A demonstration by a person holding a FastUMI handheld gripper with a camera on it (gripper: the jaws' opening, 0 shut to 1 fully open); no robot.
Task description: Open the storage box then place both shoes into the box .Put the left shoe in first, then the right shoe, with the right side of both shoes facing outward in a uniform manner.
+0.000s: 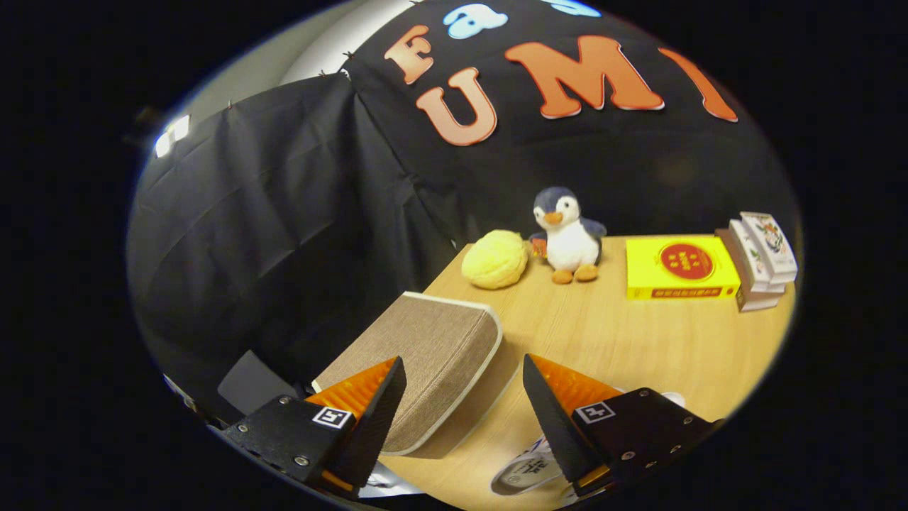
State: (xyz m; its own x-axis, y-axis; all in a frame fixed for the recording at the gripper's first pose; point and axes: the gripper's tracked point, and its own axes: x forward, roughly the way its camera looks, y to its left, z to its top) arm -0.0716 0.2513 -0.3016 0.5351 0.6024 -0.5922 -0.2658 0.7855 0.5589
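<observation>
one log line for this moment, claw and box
claw: open, holding nothing | storage box: lid closed, just ahead of left finger | shoe: on table under right finger | step: box not yet opened

A white shoe with printed markings [528, 470] at the counter's [610, 333] near edge is mostly hidden behind the right finger of the gripper [464, 397], whose jaws stand apart. The tan woven fabric storage box [425, 362] with pale piping is partly covered by the left finger, so whether its lid is shut cannot be told.
</observation>
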